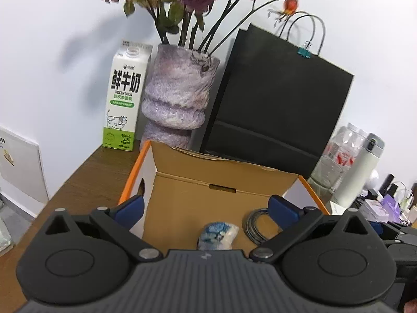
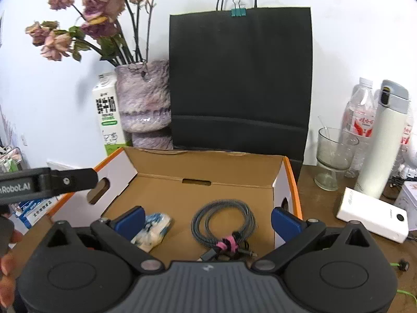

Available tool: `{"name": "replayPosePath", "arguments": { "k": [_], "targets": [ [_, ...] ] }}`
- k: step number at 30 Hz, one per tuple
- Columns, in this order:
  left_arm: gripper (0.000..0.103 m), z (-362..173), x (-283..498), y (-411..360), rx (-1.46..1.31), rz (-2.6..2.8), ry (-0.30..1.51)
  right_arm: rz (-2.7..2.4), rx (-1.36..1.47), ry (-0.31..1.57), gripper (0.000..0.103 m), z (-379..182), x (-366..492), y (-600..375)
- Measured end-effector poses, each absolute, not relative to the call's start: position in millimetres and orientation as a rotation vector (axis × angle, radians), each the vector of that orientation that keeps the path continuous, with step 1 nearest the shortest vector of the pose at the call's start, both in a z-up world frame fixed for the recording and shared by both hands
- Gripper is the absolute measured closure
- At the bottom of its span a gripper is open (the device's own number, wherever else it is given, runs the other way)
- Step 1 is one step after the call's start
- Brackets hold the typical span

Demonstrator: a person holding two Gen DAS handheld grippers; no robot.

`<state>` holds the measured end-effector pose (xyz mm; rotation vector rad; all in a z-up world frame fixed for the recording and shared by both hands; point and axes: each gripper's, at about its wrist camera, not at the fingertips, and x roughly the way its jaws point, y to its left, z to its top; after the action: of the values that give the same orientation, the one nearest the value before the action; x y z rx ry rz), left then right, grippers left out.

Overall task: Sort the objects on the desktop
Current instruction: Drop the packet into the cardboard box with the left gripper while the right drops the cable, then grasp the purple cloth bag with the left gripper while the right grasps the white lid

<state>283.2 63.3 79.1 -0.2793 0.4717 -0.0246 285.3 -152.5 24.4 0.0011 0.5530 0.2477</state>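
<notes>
Both claws, the left gripper (image 1: 206,210) and right gripper (image 2: 208,221), gape fully open and empty at lower centre, above a cardboard box (image 2: 208,182) already holding a coiled cable (image 2: 224,217) and blue-white packet (image 2: 153,229) (apparently sorted in).

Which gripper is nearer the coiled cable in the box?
Right. The right gripper hangs open directly over the coiled cable; the left gripper is open over the blue-white packet, with the cable off to its side.

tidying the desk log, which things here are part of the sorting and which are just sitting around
Part of the job:
- open cardboard box with orange rim
- coiled grey braided cable, in box
- blue-white wrapped packet, in box

Lying about:
- black paper bag
- green-white milk carton
- white power bank
</notes>
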Motion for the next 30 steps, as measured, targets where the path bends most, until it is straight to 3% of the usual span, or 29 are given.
{"name": "replayPosePath", "arguments": {
  "k": [16, 28, 30],
  "targets": [
    [0.000, 68, 128, 69, -0.235, -0.066, 0.512, 0.311, -0.053, 0.548, 0.000, 9, 121, -159],
    [0.000, 24, 112, 11, -0.219, -0.143, 0.634, 0.261, -0.089, 0.606, 0.003, -34, 87, -154],
    [0.005, 20, 114, 5, -0.216, -0.136, 0.637, 0.254, -0.087, 0.603, 0.003, -37, 87, -156]
  ]
}}
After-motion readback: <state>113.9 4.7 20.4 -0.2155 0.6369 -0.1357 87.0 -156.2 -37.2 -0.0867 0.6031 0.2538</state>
